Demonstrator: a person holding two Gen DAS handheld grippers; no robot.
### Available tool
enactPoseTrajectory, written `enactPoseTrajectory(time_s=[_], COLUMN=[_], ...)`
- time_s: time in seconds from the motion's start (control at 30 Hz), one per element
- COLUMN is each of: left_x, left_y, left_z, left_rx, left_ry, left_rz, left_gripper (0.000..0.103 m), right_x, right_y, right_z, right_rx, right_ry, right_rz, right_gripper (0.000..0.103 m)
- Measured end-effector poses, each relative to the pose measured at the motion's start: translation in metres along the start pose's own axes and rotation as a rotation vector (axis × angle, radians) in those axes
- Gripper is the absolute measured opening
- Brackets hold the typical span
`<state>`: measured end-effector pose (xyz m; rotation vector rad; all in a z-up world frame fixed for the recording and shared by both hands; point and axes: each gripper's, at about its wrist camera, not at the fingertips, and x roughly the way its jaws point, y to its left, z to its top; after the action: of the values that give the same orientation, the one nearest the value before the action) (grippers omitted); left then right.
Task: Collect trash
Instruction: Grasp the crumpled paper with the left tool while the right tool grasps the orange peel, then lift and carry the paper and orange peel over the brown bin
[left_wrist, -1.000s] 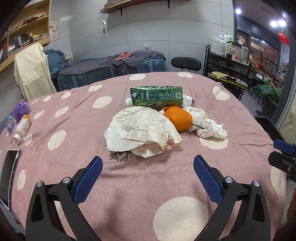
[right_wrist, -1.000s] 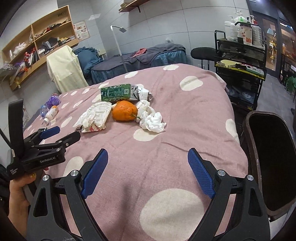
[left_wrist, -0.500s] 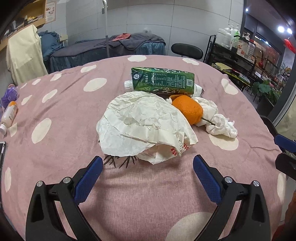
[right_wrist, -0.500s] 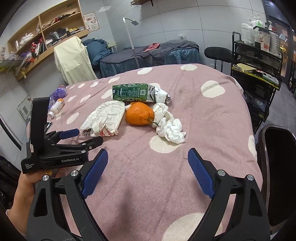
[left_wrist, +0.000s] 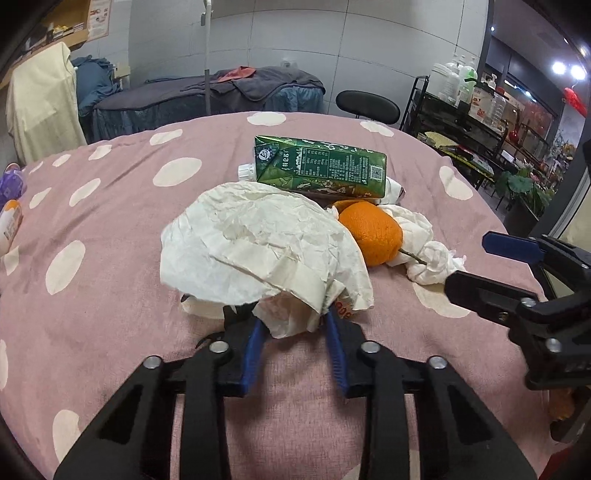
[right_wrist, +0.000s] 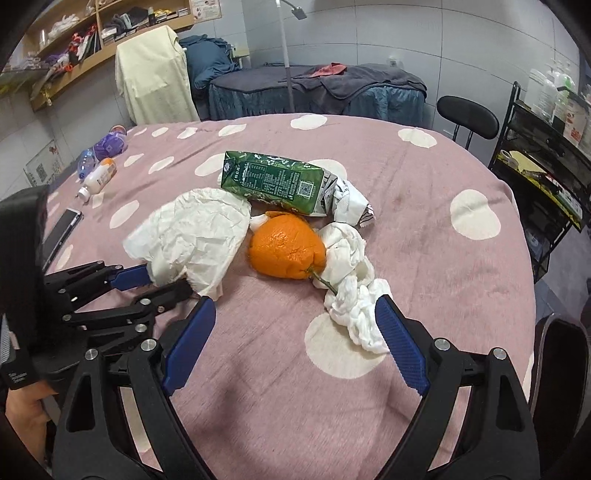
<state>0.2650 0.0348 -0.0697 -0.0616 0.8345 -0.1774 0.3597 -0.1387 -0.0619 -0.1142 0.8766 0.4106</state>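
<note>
Left gripper (left_wrist: 293, 339): you are closing its jaws on the crumpled wrapper's (left_wrist: 258, 247) near edge.
Wrapper: light, limp; pinch a fold.
Right gripper (right_wrist: 295, 339): you are holding it open, empty.

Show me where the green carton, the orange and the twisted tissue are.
green carton (right_wrist: 273, 181), right wrist view, printed side panel.
orange (right_wrist: 286, 245), right wrist view, middle of peel.
twisted tissue (right_wrist: 354, 306), right wrist view, knotted lower part.
</note>
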Motion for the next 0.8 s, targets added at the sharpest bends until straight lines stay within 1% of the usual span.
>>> enactPoseTrajectory(time_s=[0.03, 0.1, 0.17, 0.33, 0.5, 0.53, 0.57, 0.6, 0.7, 0.77, 0.8], left_x=[-0.002, -0.006, -0.011, -0.03, -0.047, -0.049, -0.05, -0.051, -0.056, -0.056, -0.057], left_y=[0.002, 0.005, 0.007, 0.011, 0.007, 0.007, 0.007, 0.008, 0.009, 0.011, 0.01], left_z=[0.001, 0.001, 0.0, -0.009, -0.018, -0.019, -0.021, -0.022, -0.027, -0.029, -0.03], left_rx=[-0.008, -0.022, -0.043, -0.084, -0.076, -0.076, -0.078, -0.081, -0.097, -0.108, -0.113], left_ry=[-0.008, -0.022, -0.037, -0.076, -0.113, -0.116, -0.118, -0.12, -0.14, -0.143, -0.144], left_rz=[-0.006, -0.014, -0.02, -0.046, -0.025, -0.025, -0.025, -0.024, -0.009, -0.016, -0.021], left_gripper=[0.013, 0.007, 0.006, 0.005, 0.005, 0.005, 0.005, 0.005, 0.005, 0.005, 0.005], right_x=[0.007, 0.02, 0.033, 0.056, 0.083, 0.09, 0.094, 0.096, 0.089, 0.078, 0.072], right_y=[0.0, 0.001, 0.003, 0.012, 0.018, 0.017, 0.016, 0.016, 0.017, 0.018, 0.018], right_z=[0.003, 0.008, 0.015, 0.033, 0.044, 0.044, 0.043, 0.043, 0.041, 0.038, 0.037], right_rx=[-0.01, -0.021, -0.042, -0.097, -0.157, -0.164, -0.163, -0.157, -0.159, -0.154, -0.151], right_ry=[0.017, 0.052, 0.084, 0.113, 0.147, 0.162, 0.181, 0.186, 0.162, 0.141, 0.128], right_rz=[-0.002, 0.007, 0.011, -0.012, -0.051, -0.058, -0.042, -0.03, -0.043, -0.037, -0.031], right_gripper=[0.087, 0.085, 0.081, 0.081, 0.08, 0.075, 0.064, 0.063, 0.057, 0.049, 0.047])
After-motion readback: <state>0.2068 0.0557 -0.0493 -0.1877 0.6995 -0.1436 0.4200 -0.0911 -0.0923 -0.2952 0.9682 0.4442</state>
